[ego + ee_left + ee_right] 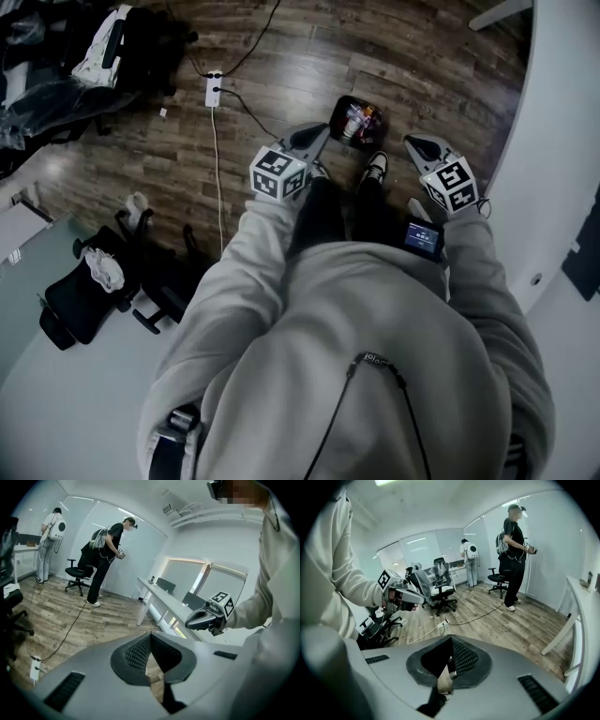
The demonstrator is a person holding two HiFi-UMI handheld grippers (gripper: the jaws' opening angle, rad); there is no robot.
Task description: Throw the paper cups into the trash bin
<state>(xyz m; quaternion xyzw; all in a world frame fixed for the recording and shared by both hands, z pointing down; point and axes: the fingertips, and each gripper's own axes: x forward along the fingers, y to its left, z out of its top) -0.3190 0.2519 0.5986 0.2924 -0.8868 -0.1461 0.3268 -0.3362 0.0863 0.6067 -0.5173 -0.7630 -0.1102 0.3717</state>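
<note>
Bin (pixel 356 120): seen on floor (pixel 281 66) (litter inside)
Left gripper (pixel 317 136): jaws held closed, nothing gripped
Right gripper (pixel 419 145): jaws held closed, nothing gripped

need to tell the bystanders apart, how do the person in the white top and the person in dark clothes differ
The person in the white top stands far off at a desk, back turned; the person in dark clothes stands nearer, side-on, head bent down. The person in the white top wears a white backpack, the person in dark clothes a darker backpack. Both stand on the wood floor.
</note>
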